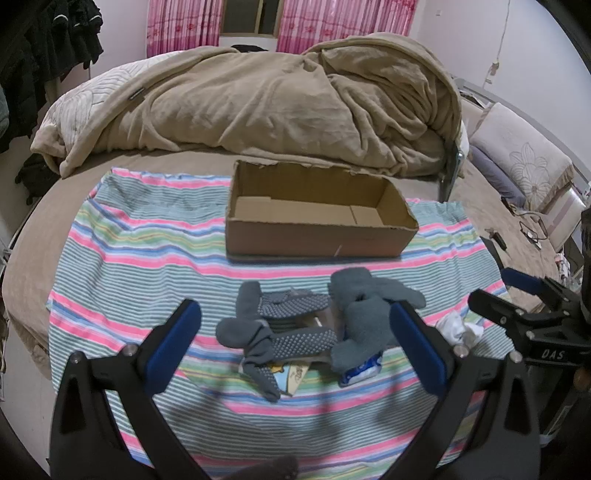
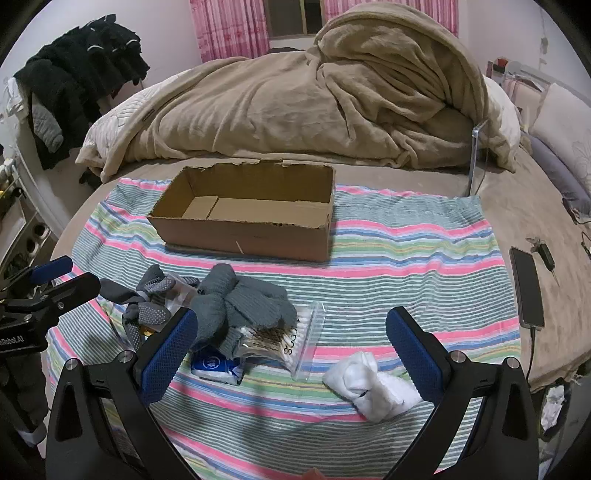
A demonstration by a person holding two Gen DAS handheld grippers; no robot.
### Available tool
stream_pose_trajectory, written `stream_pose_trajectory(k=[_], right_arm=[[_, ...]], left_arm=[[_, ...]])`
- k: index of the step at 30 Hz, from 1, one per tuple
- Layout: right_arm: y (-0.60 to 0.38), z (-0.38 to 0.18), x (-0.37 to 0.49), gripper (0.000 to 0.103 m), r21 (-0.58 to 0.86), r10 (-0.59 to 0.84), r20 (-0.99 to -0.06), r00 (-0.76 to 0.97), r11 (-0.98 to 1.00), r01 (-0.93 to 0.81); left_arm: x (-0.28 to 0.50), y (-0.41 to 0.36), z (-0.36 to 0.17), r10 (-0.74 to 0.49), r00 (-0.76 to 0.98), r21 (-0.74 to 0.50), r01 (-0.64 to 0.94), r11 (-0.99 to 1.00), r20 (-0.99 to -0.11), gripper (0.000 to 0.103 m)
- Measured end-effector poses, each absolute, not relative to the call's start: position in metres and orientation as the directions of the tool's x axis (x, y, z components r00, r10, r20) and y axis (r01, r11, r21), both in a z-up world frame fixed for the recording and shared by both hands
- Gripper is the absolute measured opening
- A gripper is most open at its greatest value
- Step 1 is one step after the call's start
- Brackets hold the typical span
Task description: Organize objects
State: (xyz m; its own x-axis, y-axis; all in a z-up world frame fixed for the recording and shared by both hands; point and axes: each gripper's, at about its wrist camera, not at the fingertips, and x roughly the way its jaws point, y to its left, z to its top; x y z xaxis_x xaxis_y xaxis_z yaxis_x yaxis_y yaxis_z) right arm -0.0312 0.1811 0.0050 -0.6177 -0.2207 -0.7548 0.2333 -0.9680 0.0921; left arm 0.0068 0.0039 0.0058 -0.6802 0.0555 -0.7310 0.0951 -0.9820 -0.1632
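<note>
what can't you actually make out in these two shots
- Items under the grey socks: left view, socks cover them; only a blue packet edge shows.
- Cotton swab bag label: right view, text partly hidden by socks, too small.
- Box near inside wall: both views, hidden by its front wall.
- White sock: left view, partly behind the left hand-held gripper finger.

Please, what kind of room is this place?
Most likely a bedroom at home: a bed with a crumpled beige blanket, a pillow at one side, and pink curtains by the window.
</note>
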Motion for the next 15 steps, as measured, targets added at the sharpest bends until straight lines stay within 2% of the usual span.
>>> stream_pose_trajectory(k=[15], right_arm=[[0.1806, 0.0050, -0.0304, 0.103, 0.094, -0.222, -0.754, -0.619, -0.968, 0.232]], left_arm=[[0.0101, 0.0007, 0.0054, 0.053, -0.684, -0.181, 0.117, -0.976, -0.728, 0.103]])
